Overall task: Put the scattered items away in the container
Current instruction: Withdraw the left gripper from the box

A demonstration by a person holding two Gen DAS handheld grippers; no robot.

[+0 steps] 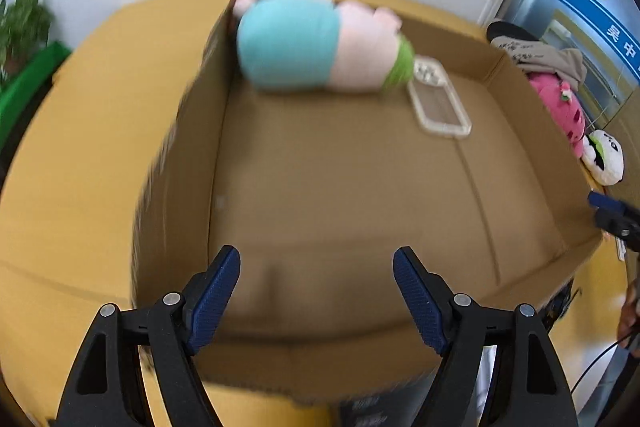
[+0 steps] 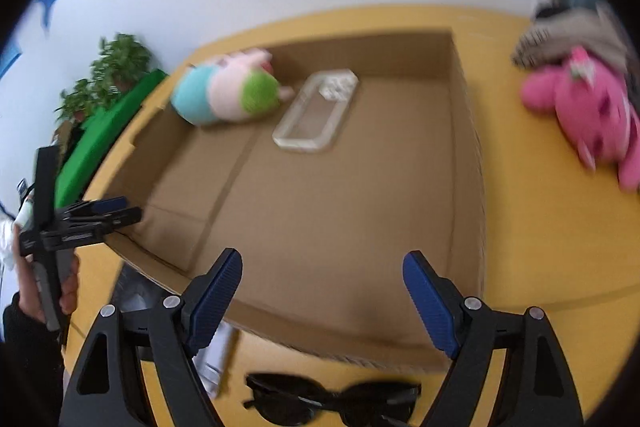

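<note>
Sunglasses [image 2: 332, 401] lie bottom centre before the cardboard box [image 2: 466, 147], both the right gripper [image 2: 322, 301] and left gripper [image 1: 316, 301] wide and empty, so grasping them looks next.

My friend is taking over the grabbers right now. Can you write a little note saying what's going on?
Left gripper: open, holding nothing, over the cardboard box.
Right gripper: open, holding nothing, at the box's near edge.
Done: the pink-and-blue plush and the clear phone case lie in the box.
Left: the pink plush, the grey cloth thing and the black sunglasses lie on the yellow table outside the box. So does the white panda plush.
</note>
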